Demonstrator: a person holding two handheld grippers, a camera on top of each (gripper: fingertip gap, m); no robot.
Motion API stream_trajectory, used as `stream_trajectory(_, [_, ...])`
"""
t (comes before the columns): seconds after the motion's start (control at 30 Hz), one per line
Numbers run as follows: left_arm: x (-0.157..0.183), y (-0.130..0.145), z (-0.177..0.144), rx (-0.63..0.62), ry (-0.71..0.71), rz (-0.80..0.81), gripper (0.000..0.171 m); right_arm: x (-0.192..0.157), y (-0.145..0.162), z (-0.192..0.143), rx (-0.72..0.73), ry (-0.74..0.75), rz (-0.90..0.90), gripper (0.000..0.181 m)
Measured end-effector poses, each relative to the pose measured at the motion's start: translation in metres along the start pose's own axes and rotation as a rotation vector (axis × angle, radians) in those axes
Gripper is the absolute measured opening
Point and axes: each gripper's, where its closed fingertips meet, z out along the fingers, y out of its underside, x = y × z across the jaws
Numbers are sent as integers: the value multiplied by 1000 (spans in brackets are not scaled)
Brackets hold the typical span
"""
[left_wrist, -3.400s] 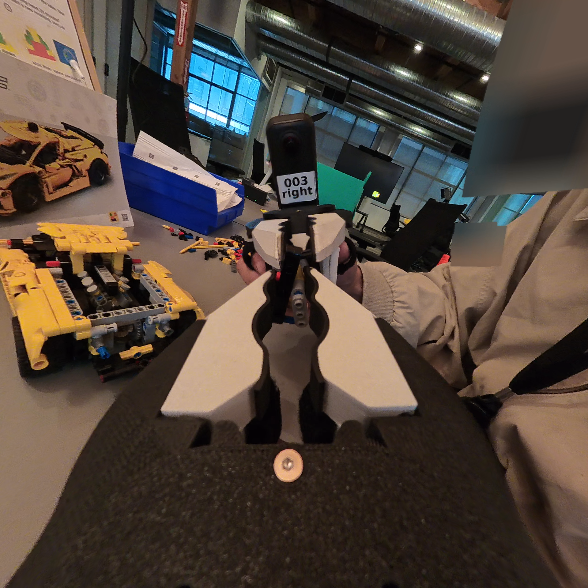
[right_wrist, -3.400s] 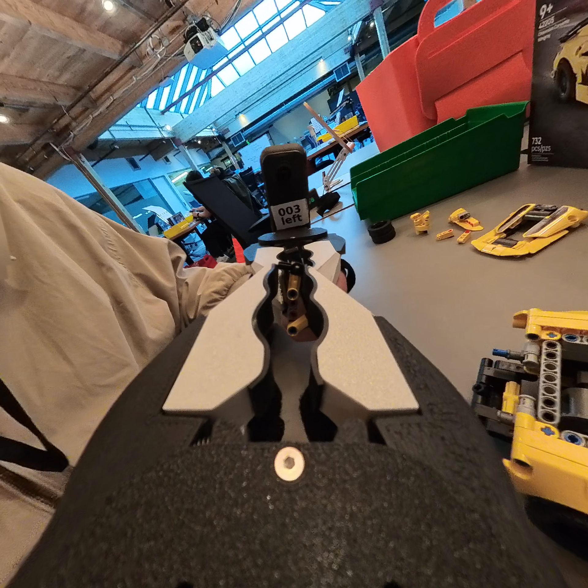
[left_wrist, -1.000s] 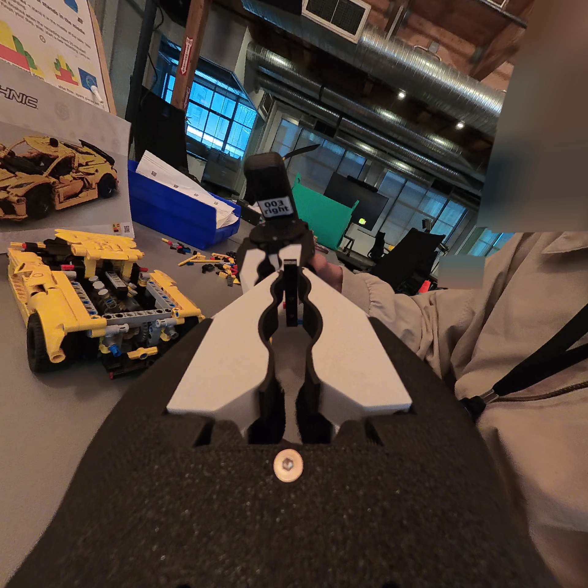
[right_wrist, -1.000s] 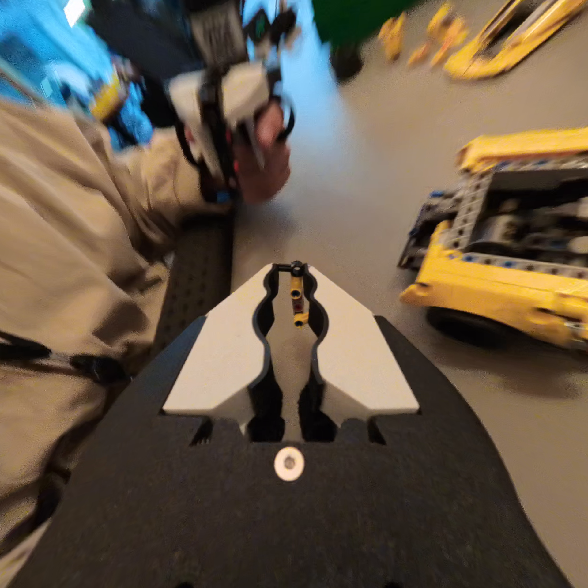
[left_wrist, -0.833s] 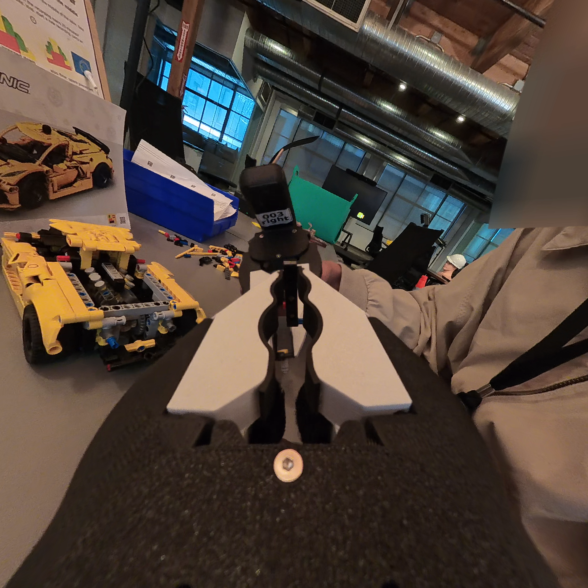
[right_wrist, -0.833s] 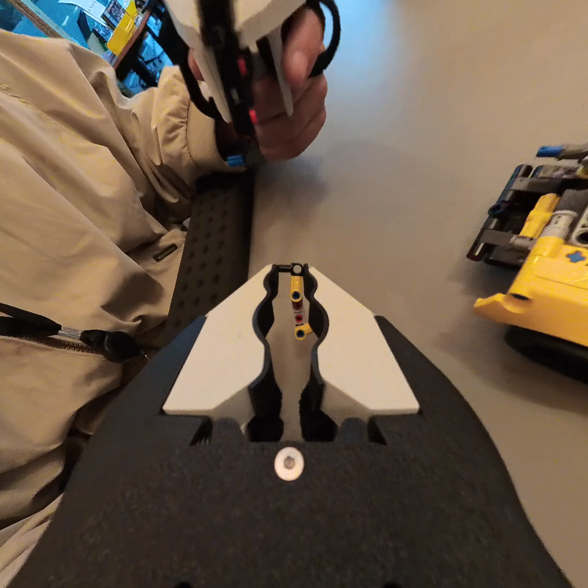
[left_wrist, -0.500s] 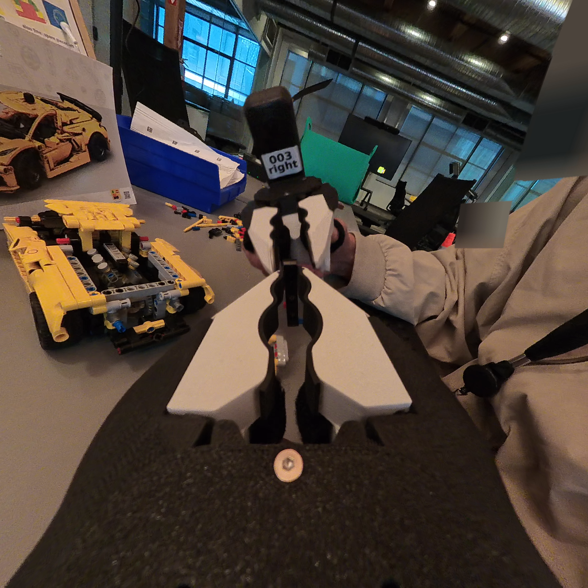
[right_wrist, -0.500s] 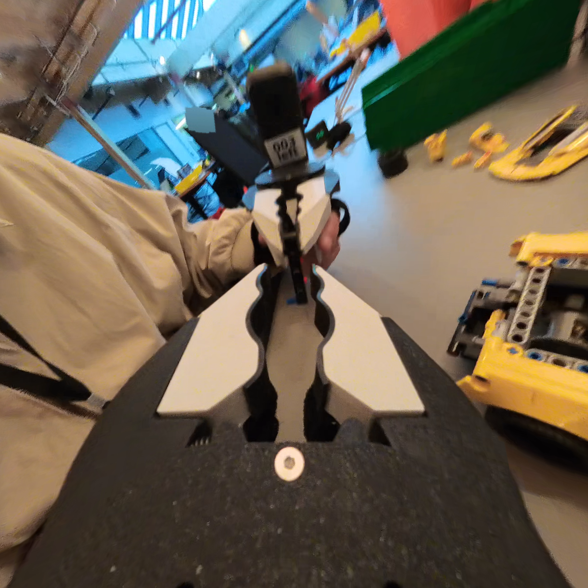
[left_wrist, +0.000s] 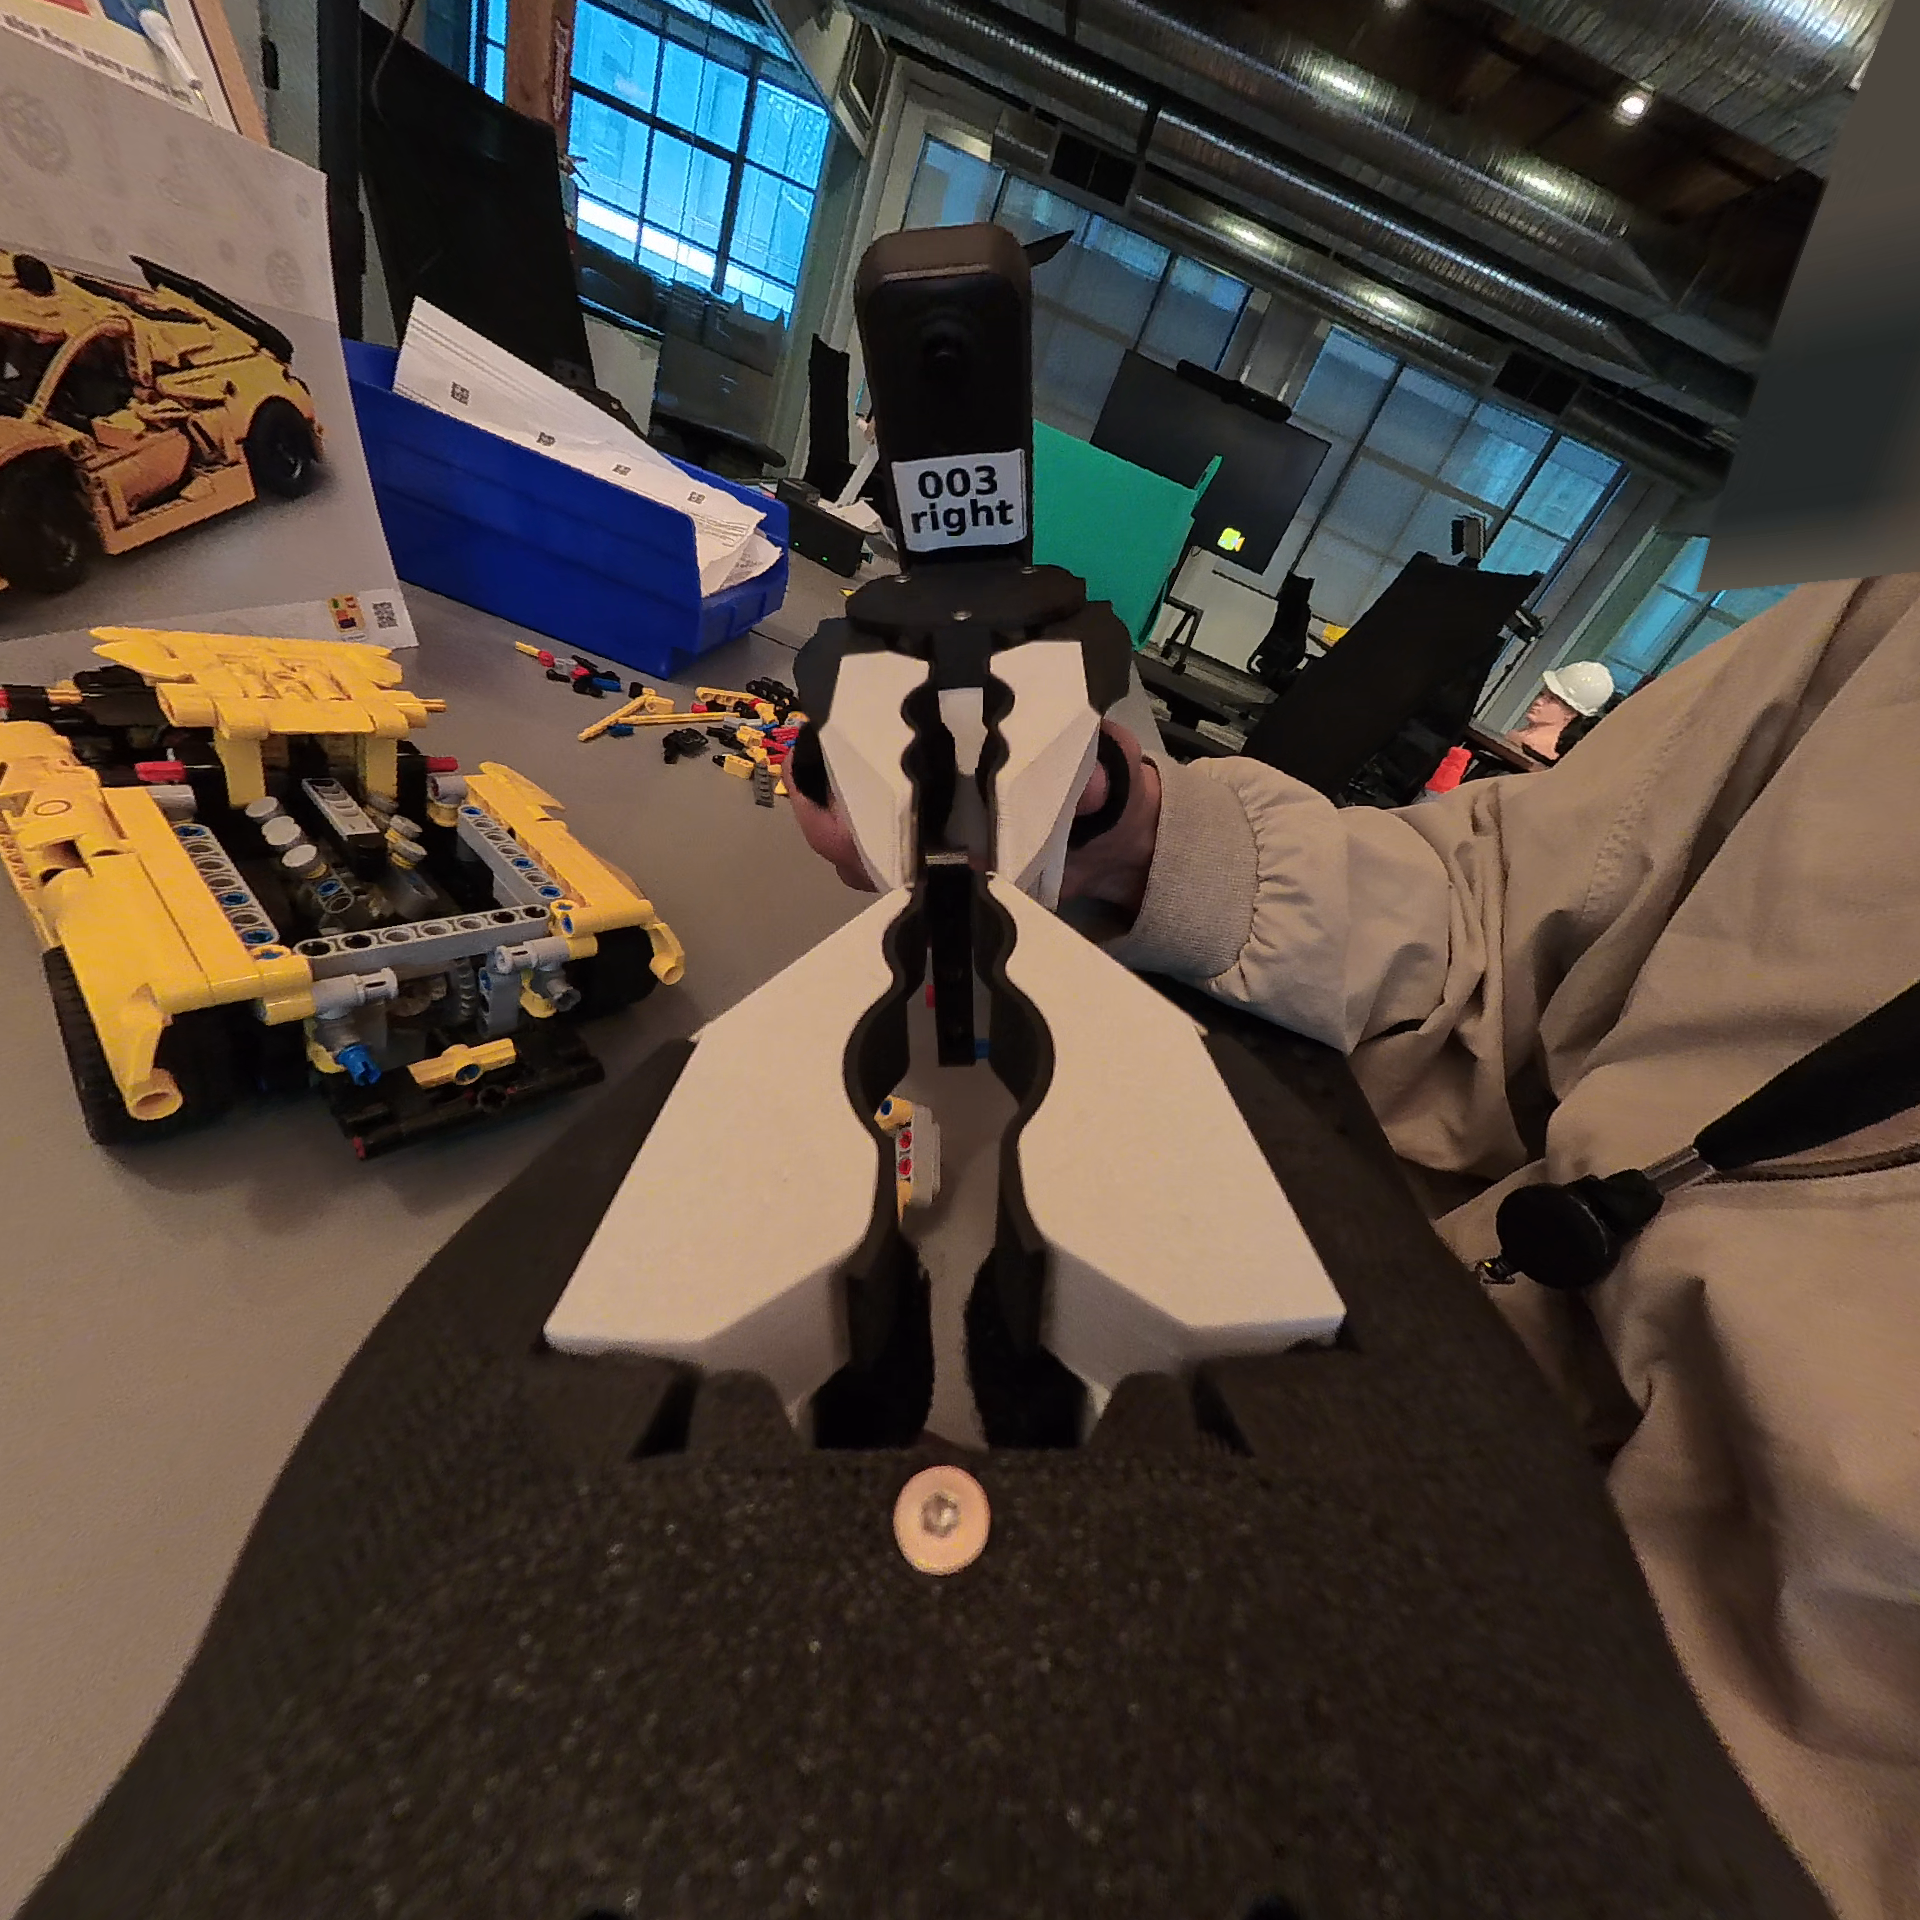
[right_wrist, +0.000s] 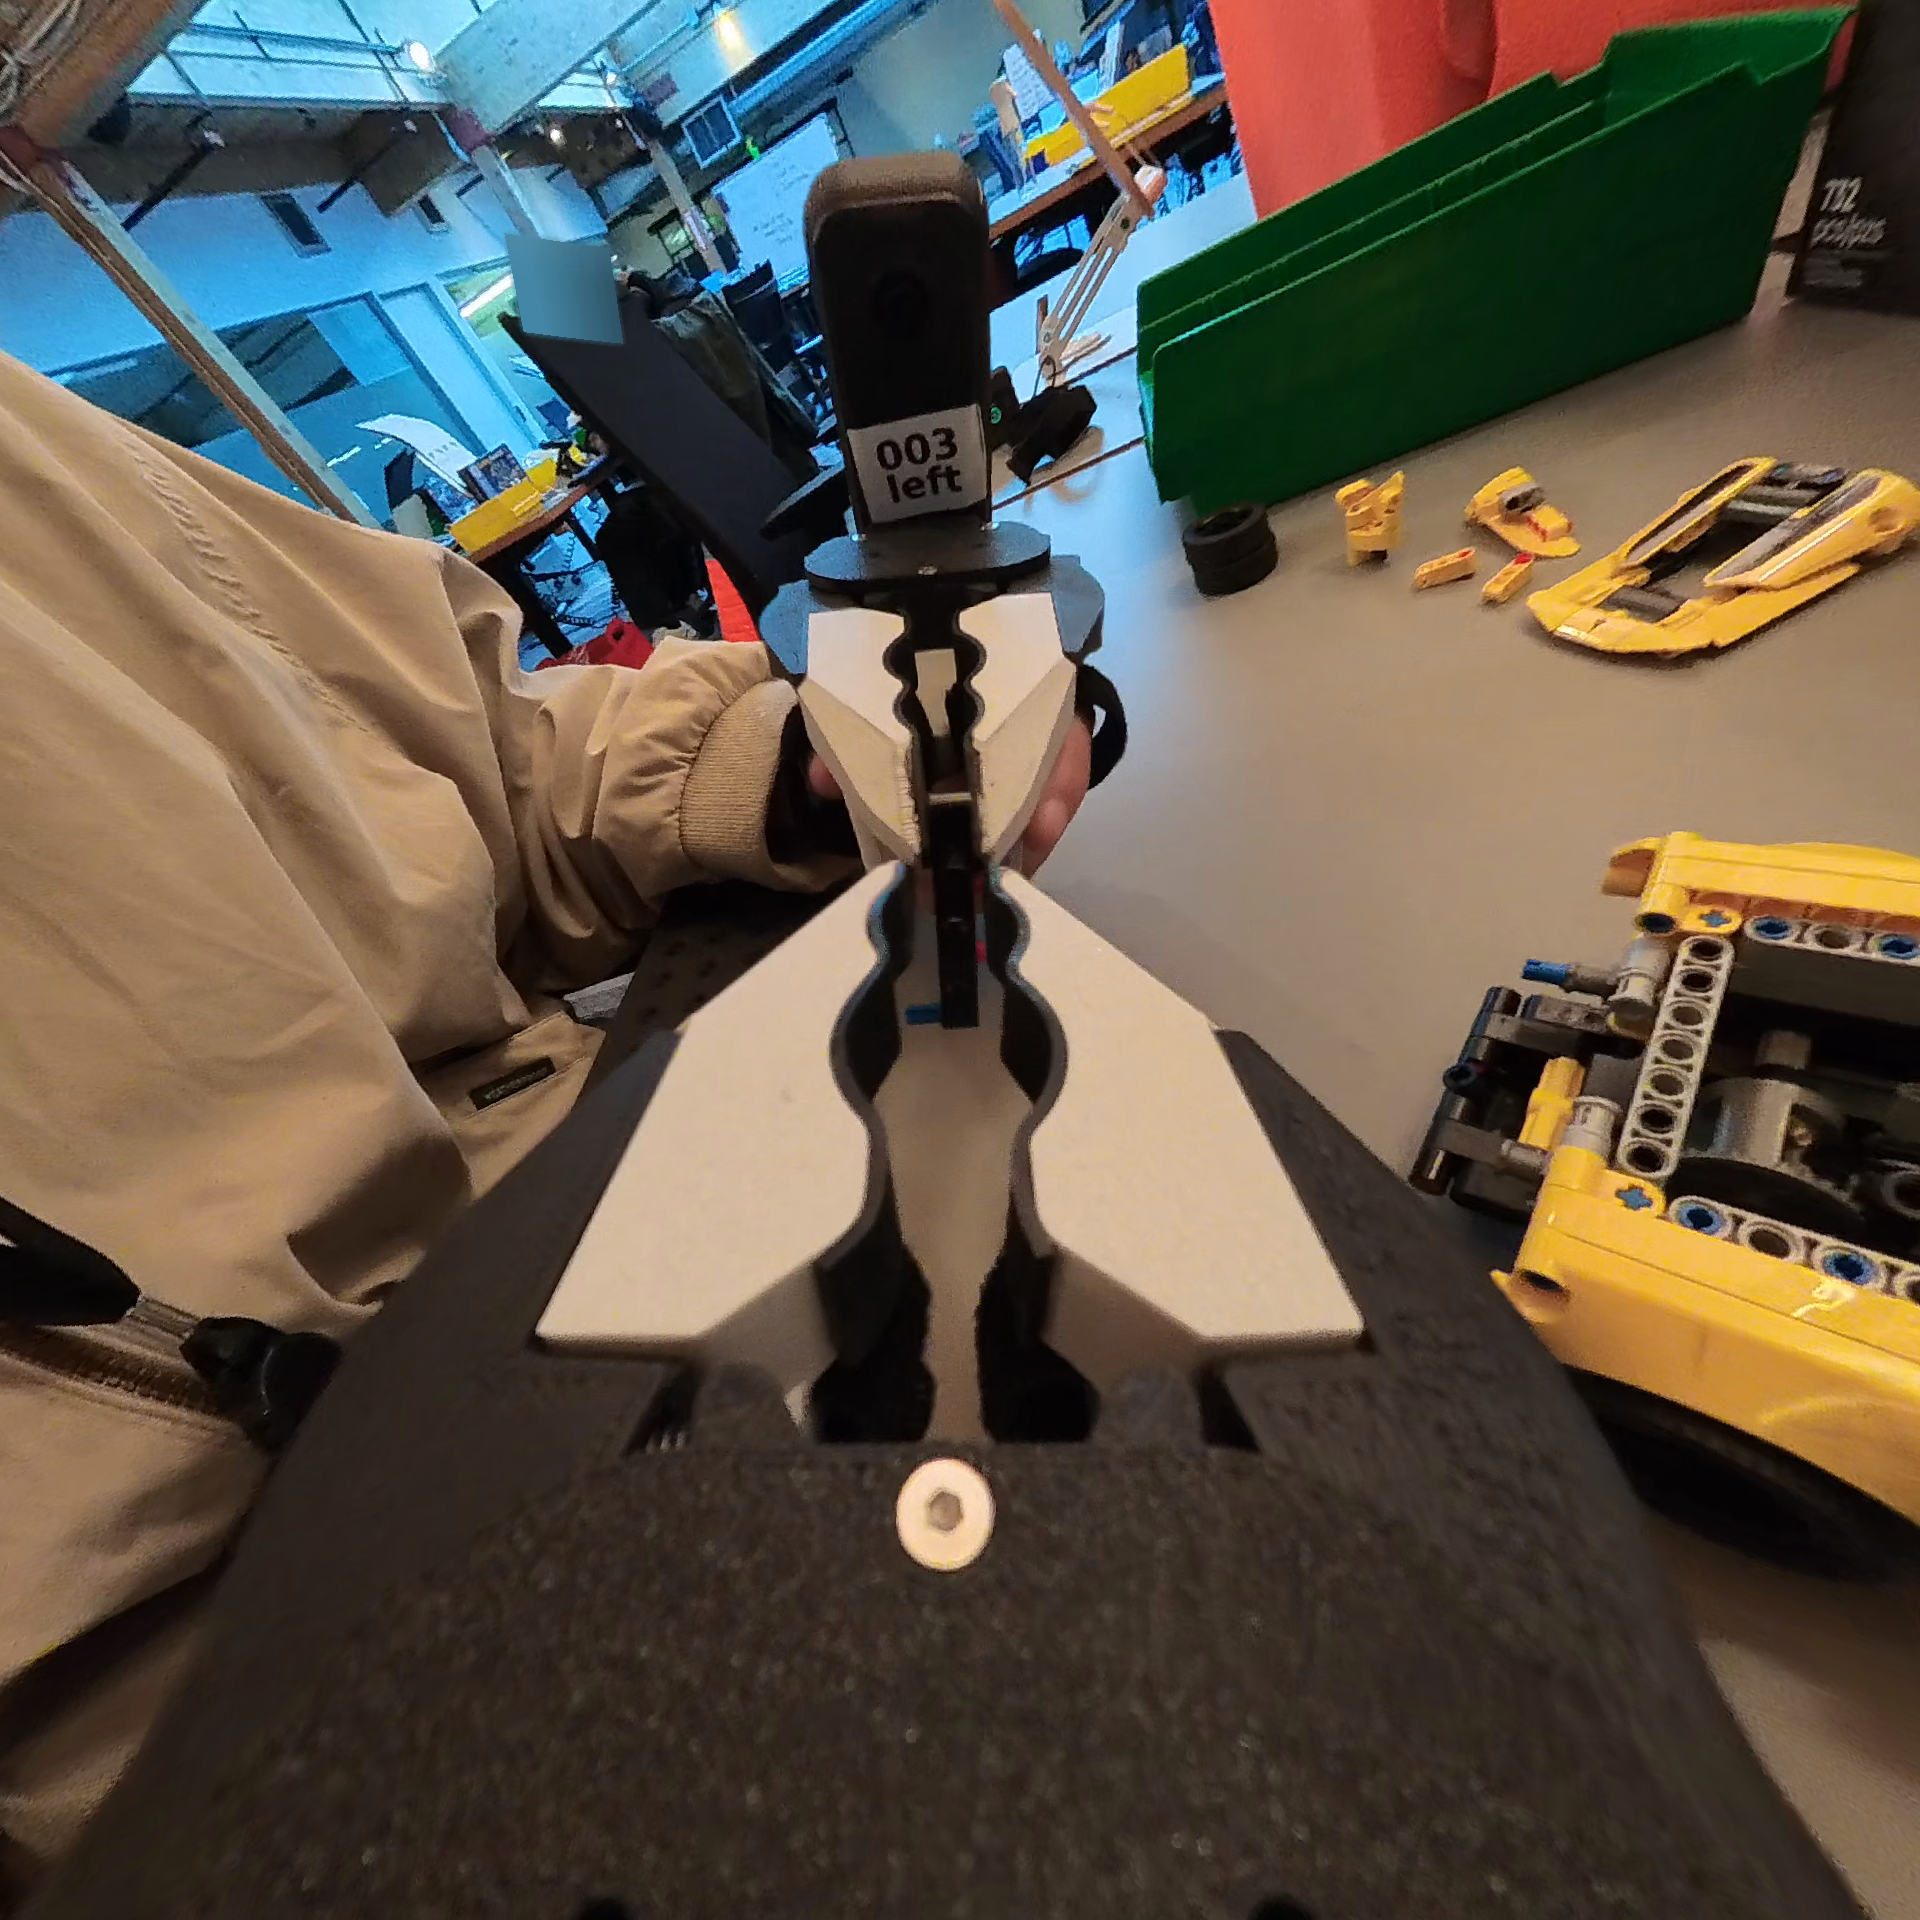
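Note:
My left gripper (left_wrist: 951, 894) is shut on a short black beam (left_wrist: 954, 977) with small red and blue pins and holds it above the grey table. The beam's far end reaches my right gripper (left_wrist: 956, 800), which faces it tip to tip. In the right wrist view my right gripper (right_wrist: 948, 878) is slightly open with its fingers on either side of the beam (right_wrist: 956, 956), wider than the beam. The left gripper (right_wrist: 940, 790) shows just beyond. A small yellow and white piece (left_wrist: 906, 1143) shows below through the left fingers' gap.
A partly built yellow toy car (left_wrist: 208, 883) stands on the table, also in the right wrist view (right_wrist: 1714, 1143). Loose parts (left_wrist: 717, 727) lie before a blue bin (left_wrist: 540, 540). A green bin (right_wrist: 1455, 312), tyres (right_wrist: 1231, 545) and a yellow body panel (right_wrist: 1714, 561) lie farther off. A beige sleeve (right_wrist: 312, 831) is close. The grippers are tip to tip, or close to it. The partly built yellow toy car (left_wrist: 208, 883) is about equally far from each gripper, around 15 cm.
My right gripper dipped toward the table, opened and no longer holds the small yellow piece. It rose again to face the left gripper around the beam's end. The left kept the beam.

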Motion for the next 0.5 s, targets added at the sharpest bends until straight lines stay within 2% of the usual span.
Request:
stream_trajectory(0.03, [0, -1, 0, 5, 4, -3, 6, 0, -3, -2, 13, 10, -18, 3])
stream_trajectory(0.23, [6, -4, -1, 17, 27, 9, 6, -6, -6, -3, 22, -16, -51, 2])
stream_trajectory(0.37, [11, -7, -3, 7, 14, 111, 6, -11, -8, -2, 62, -56, -56, 1])
stream_trajectory(0.5, [12, -5, -6, -24, -5, 173, 6, -11, -5, -2, 30, -53, -101, 1])
